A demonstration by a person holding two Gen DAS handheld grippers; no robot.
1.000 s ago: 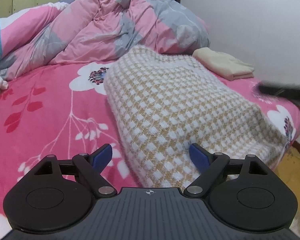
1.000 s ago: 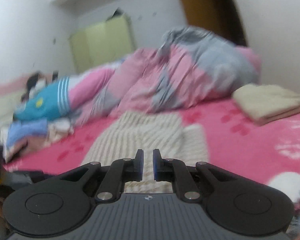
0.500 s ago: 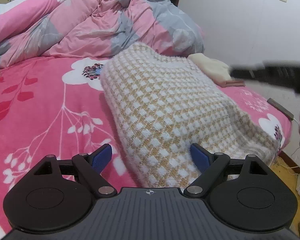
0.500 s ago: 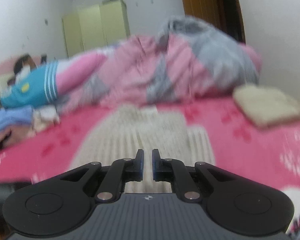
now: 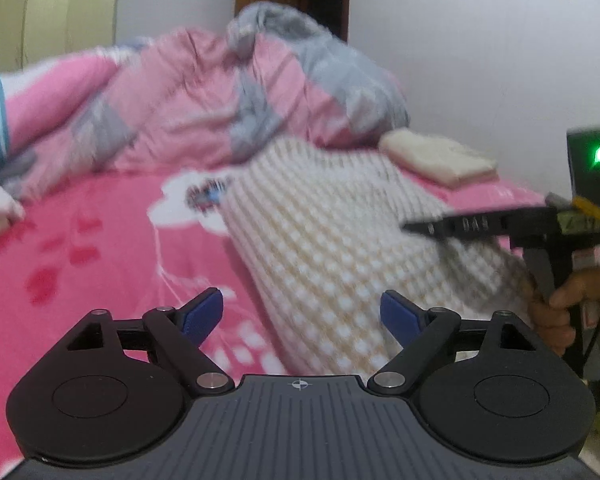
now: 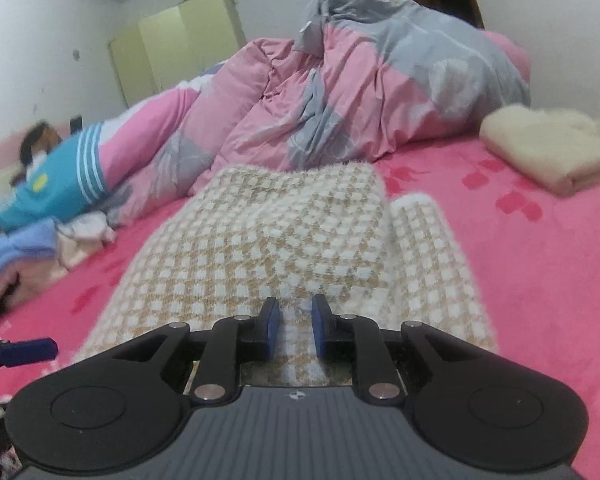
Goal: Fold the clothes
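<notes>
While the bed (image 6: 540, 280) with its pink flowered sheet fills most of the room, a big pink and grey duvet (image 6: 360, 92) is heaped at its far end, against the wall. The piece being worked on is the tan and white checked knit garment (image 6: 268, 240), which lies lengthwise down the middle of the bed, already narrowed into a long strip, with one checked part (image 6: 428, 248) lying flat alongside its right edge. A cream garment (image 6: 548, 148) sits folded at the far right, well apart, and a loose pile of blue and pale clothes (image 6: 28, 256) waits on the left.

My reading is that the lengthwise folds are done and the cross fold, near end carried over to the far end, is about to begin. The right gripper (image 6: 294, 328) is low over the near end of the checked garment; its fingers stand narrow and are opening, with the knit showing in the gap beneath them but not pinched. The left gripper (image 5: 302, 312) hangs over the garment's near left edge, its fingers wide with nothing between them.

Next, I would expect each gripper to drop onto a near corner, close on all the layers at once, then lift and carry the hem toward the far end. That side part may need tucking first, or it will slide out of the fold. Fuzzy, thick knit like this should grip easily but sag between the two holds.
</notes>
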